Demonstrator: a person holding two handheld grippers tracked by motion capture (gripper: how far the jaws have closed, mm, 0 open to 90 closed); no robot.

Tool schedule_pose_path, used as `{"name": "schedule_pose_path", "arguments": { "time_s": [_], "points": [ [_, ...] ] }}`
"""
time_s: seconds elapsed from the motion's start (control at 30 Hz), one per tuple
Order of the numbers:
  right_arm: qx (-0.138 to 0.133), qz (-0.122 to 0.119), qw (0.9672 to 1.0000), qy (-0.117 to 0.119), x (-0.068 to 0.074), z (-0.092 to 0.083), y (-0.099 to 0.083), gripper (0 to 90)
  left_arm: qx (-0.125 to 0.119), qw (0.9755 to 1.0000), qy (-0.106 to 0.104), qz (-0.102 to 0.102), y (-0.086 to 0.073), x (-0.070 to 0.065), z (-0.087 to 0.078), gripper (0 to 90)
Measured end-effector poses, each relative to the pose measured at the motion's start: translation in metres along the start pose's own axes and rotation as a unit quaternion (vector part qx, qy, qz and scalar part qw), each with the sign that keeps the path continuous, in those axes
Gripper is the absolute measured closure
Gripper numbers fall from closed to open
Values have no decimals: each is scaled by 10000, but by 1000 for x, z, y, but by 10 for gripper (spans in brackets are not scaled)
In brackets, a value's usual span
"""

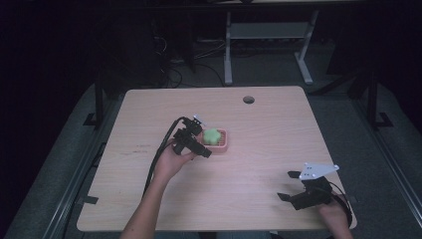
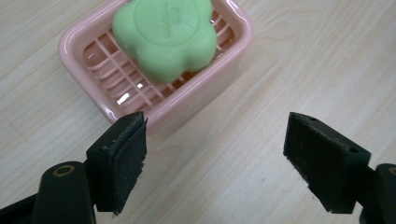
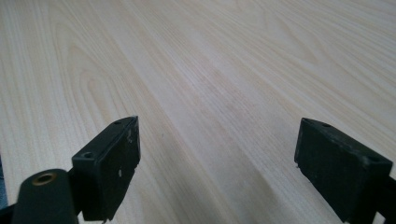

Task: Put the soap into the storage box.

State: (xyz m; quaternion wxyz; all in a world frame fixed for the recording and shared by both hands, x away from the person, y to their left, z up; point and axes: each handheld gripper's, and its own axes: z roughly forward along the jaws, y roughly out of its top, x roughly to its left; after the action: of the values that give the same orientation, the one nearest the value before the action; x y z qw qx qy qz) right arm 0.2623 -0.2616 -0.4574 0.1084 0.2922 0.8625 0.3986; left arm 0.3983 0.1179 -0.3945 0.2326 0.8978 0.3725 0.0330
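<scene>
A: Green flower-shaped soap (image 2: 166, 35), lying flat in the pink slatted soap dish (image 2: 81, 39), pushed toward the far end of it. In the high view, soap (image 1: 212, 136) and dish (image 1: 223, 145) sitting near the middle of the counter (image 1: 259, 164), a touch toward 12 o'clock.

B: And from the left gripper (image 2: 215, 163)?

A: Dish up at about 11 o'clock from the fingers (image 2: 121, 158), long axis slanting from 10 o'clock down to 4 o'clock across the left gripper view. Near corner of the dish just above the left-hand finger, close, though contact hard to judge. Soap itself further along, well clear of both pads.

B: State of the fingers?

A: Released, spread wide, nothing between them but bare wood. Same on the right gripper (image 3: 215, 168): spread apart, nothing held, plain counter ahead.

B: Nearer hand?

A: Left gripper (image 1: 196, 142), by a long way, right beside the dish at its 9 o'clock side in the high view. Right gripper (image 1: 303, 191) well apart, down at 5 o'clock near the counter's front edge.

B: So the coming move?

A: Probably a short push forward and toward 11 o'clock to straddle the soap or the dish wall, with the fingers turned square to that slanting long axis first.
</scene>
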Motion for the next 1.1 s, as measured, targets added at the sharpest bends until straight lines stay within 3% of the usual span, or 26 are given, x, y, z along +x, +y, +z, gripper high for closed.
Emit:
{"name": "schedule_pose_path", "arguments": {
  "time_s": [1.1],
  "points": [
    [117, 2, 9999, -108, -1, 2, -1, 138, -163, 9996, -92, 198, -42, -11, -10, 212]
  ]
}}
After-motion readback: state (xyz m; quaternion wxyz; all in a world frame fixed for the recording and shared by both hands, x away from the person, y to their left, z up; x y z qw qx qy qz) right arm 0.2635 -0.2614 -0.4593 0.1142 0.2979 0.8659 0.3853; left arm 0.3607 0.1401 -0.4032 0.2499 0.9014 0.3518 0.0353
